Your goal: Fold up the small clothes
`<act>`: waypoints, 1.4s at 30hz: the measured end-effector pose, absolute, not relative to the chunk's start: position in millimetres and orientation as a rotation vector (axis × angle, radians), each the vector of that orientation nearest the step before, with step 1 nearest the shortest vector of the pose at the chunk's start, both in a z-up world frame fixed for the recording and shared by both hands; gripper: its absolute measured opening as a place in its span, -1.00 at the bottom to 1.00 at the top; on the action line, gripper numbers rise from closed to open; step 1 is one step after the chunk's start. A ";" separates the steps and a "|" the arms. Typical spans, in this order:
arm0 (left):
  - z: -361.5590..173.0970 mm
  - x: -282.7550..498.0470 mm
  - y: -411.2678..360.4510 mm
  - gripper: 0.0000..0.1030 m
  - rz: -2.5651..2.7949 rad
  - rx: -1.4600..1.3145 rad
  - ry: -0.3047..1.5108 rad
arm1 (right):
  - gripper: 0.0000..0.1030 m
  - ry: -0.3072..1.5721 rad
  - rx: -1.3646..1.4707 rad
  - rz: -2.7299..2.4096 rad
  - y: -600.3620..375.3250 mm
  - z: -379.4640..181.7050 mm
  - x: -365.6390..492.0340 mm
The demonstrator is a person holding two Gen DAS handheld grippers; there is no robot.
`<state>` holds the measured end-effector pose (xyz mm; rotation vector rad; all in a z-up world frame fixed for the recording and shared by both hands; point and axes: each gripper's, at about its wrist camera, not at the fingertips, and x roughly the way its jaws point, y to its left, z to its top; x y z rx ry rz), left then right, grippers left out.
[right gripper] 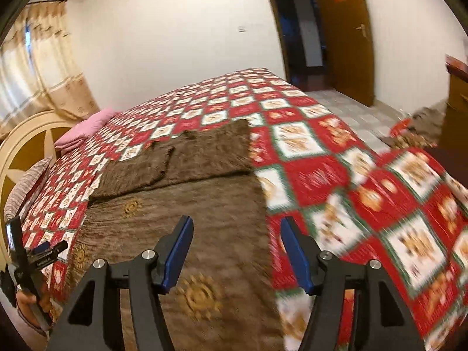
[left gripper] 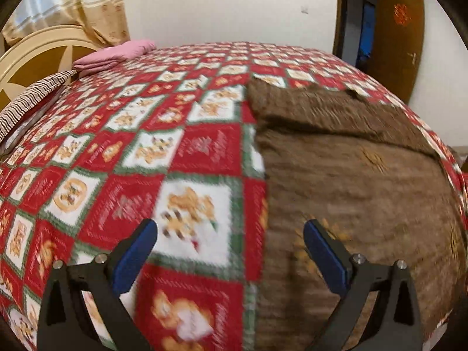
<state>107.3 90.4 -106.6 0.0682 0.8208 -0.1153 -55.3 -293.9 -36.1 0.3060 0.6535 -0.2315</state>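
gaping wide with nothing between its blue-padded black fingers, the left gripper (left gripper: 231,239) hangs over the bed, one finger above the red, white and green checked gingerbread-print bedspread (left gripper: 146,146) and the other above the left edge of the brown knitted garment with gold round motifs (left gripper: 351,175). the right gripper (right gripper: 237,248) is likewise spread apart and grasps nothing; its left finger sits over the garment (right gripper: 175,219) and its right finger over the bedspread (right gripper: 351,175), so the cloth's right edge runs up between the two. whether either gripper touches the fabric cannot be told, as both views are blurred. the garment lies flat on the bedspread near the close edge of the bed, with a sleeve or upper part folded across its far end. in the right wrist view the left gripper (right gripper: 32,257) shows at the lower left, held in a hand (right gripper: 29,301). farther off, a folded pink cloth (left gripper: 117,54) and a striped pillow (left gripper: 32,99) lie by the cream and brown rounded headboard (left gripper: 35,55), with a beige patterned curtain (left gripper: 87,5) behind. a white wall (left gripper: 234,5) backs the bed, and a brown wooden door (right gripper: 345,35) stands open to the right, beside a tiled floor (right gripper: 351,108).
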 end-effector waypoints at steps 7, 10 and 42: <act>-101.1 77.3 53.2 0.98 -0.117 0.168 0.826 | 0.23 0.693 0.292 -0.196 -281.2 -42.5 -80.2; -94.8 63.5 43.1 0.98 -0.132 0.197 0.806 | 0.23 0.691 0.264 -0.187 -273.9 -39.7 -93.5; -90.2 -3.9 39.2 0.91 -0.396 0.155 0.837 | -0.11 0.898 0.243 -0.128 -253.3 -86.2 -176.2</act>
